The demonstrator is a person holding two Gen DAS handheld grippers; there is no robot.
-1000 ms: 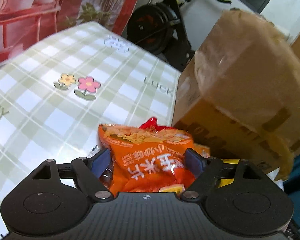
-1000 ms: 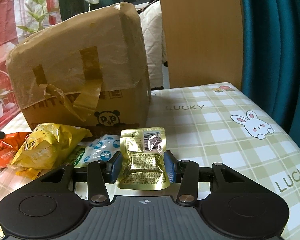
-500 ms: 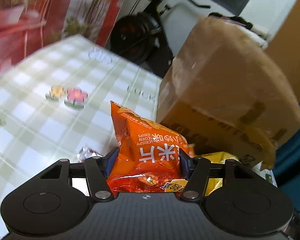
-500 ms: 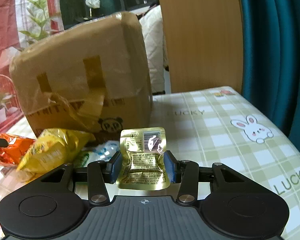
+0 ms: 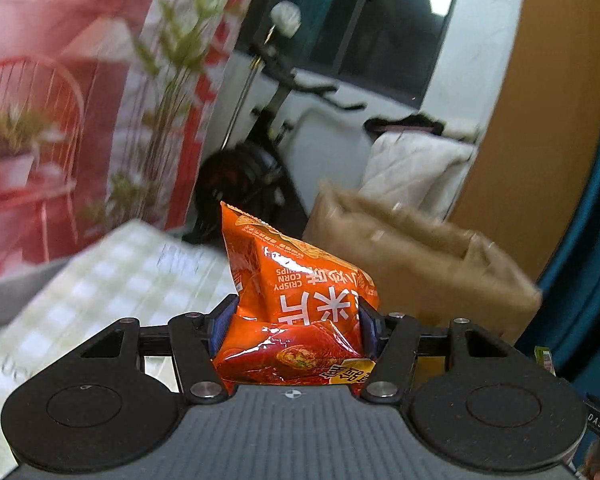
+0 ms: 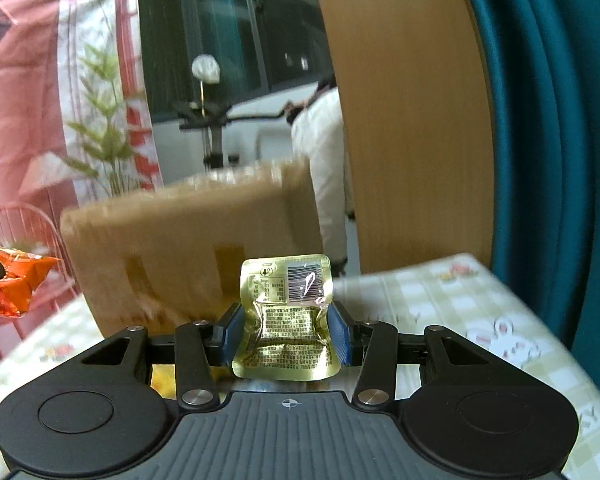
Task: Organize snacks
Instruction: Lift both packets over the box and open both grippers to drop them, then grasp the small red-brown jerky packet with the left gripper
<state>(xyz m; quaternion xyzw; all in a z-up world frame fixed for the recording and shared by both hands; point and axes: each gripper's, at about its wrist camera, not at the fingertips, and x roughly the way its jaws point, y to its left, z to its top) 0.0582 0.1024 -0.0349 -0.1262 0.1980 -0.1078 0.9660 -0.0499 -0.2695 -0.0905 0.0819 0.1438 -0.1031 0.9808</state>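
Note:
My left gripper [image 5: 296, 320] is shut on an orange corn chips bag [image 5: 296, 288] and holds it up in the air above the table. The same bag shows at the left edge of the right wrist view [image 6: 12, 284]. My right gripper [image 6: 286, 334] is shut on a small gold foil packet [image 6: 288, 320] and holds it raised, in front of the cardboard box [image 6: 196, 248]. The box also shows in the left wrist view [image 5: 416, 268], ahead and to the right, lower than the bag.
The table has a green checked cloth [image 5: 100, 284], also seen in the right wrist view [image 6: 440, 300]. A wooden panel [image 6: 408, 120] and a teal curtain [image 6: 548, 140] stand behind on the right. An exercise bike [image 5: 252, 160] stands beyond the table.
Both grippers have lifted with their snacks. The orange bag rose off the table, and the yellow and other packets dropped out of the right wrist view.

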